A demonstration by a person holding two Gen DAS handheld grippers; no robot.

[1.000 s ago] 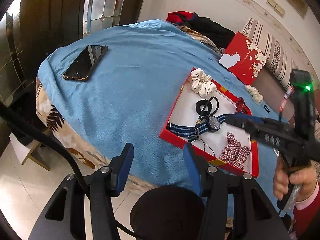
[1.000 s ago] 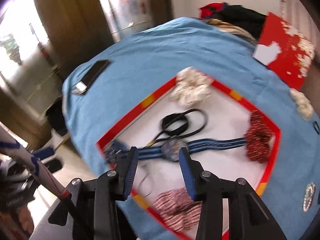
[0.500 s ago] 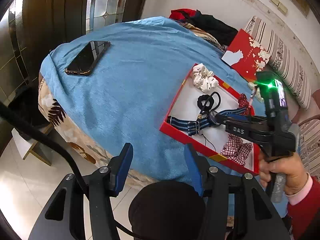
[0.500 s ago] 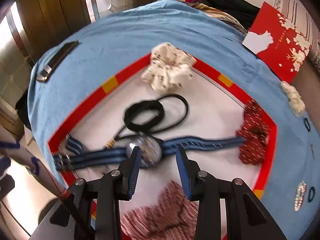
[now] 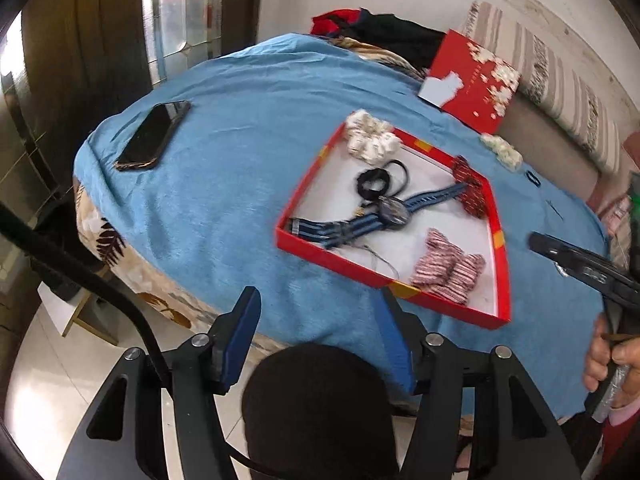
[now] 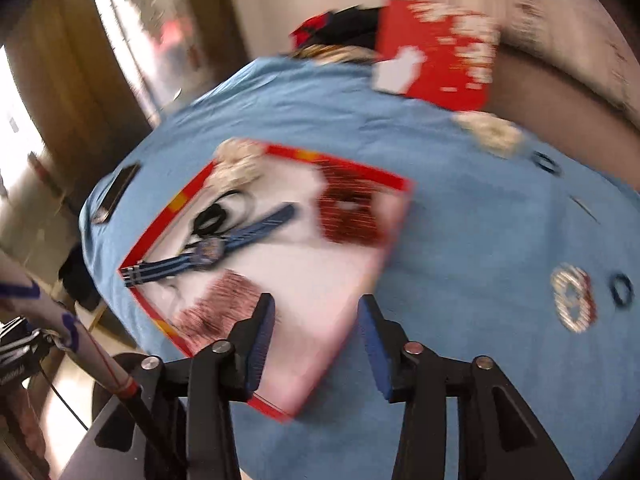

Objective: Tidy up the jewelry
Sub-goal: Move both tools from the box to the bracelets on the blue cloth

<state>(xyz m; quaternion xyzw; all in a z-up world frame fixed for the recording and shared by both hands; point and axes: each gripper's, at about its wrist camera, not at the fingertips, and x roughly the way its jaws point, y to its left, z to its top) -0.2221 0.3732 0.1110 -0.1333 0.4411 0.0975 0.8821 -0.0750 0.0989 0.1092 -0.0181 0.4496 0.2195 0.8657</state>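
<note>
The shallow red-rimmed cardboard tray (image 5: 298, 196) on the blue cloth is holding a blue striped-strap watch (image 5: 394, 211), scrunchies and black hair ties. A sparkly oval brooch (image 6: 572, 300) is lying right of the tray, outside it. The right gripper (image 6: 316, 330) and left gripper (image 5: 318, 330) are both opening, nothing between their jaws. The right view is smearing; a hurried reach could snag the tray rim. No writing is legible.

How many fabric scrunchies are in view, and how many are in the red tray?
4. In the red tray: white scrunchie at the far corner, dark red one at the right edge, striped pink one near the front. A fourth, white, lies on the blue cloth beyond the tray.
</note>
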